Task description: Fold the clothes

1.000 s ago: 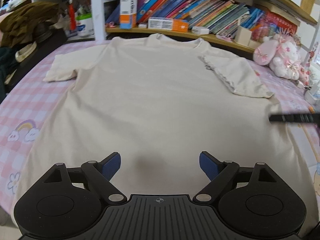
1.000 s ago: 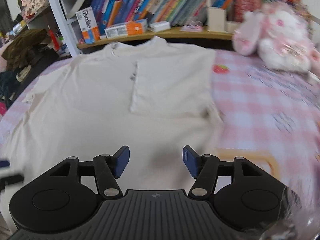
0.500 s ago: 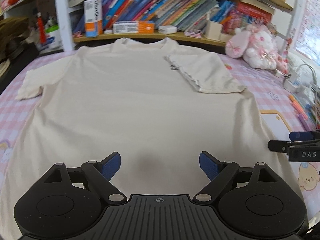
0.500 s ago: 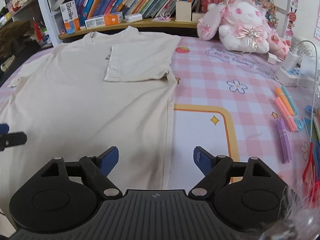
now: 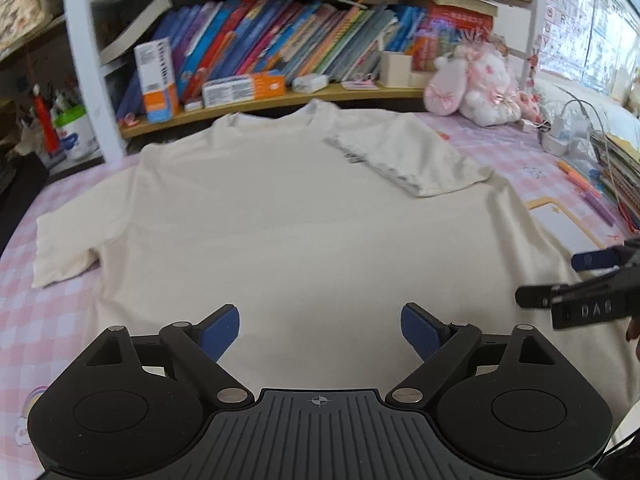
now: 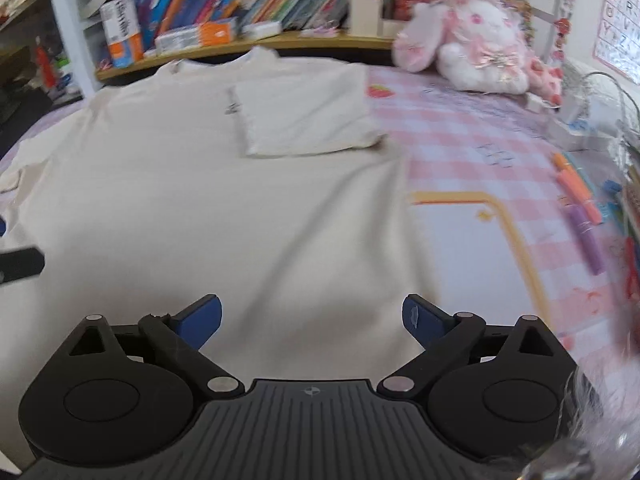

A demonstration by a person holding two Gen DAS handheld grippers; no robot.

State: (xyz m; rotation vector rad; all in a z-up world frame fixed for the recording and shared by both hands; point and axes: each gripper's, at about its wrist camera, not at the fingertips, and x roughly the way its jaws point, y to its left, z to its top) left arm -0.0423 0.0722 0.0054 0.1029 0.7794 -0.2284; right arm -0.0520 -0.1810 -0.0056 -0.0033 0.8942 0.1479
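- Cream T-shirt [image 5: 304, 216] spread flat on pink checked tablecloth [image 6: 472, 128], collar at far edge by bookshelf [image 5: 280, 96].
- Right sleeve [image 6: 304, 116] folded in over chest; left sleeve [image 5: 64, 248] lying out flat.
- Left gripper [image 5: 320, 330] spread wide over near hem, holding nothing.
- Right gripper [image 6: 312, 318] also spread wide, empty, above near right edge of shirt.
- Plush rabbit [image 6: 476, 52] at far right.

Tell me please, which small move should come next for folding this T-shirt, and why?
Probably bring the left gripper to the left sleeve and fold it inward. On the cream T-shirt the right sleeve already lies folded over the chest, while the left one lies spread flat; both grippers' jaws are open and empty.
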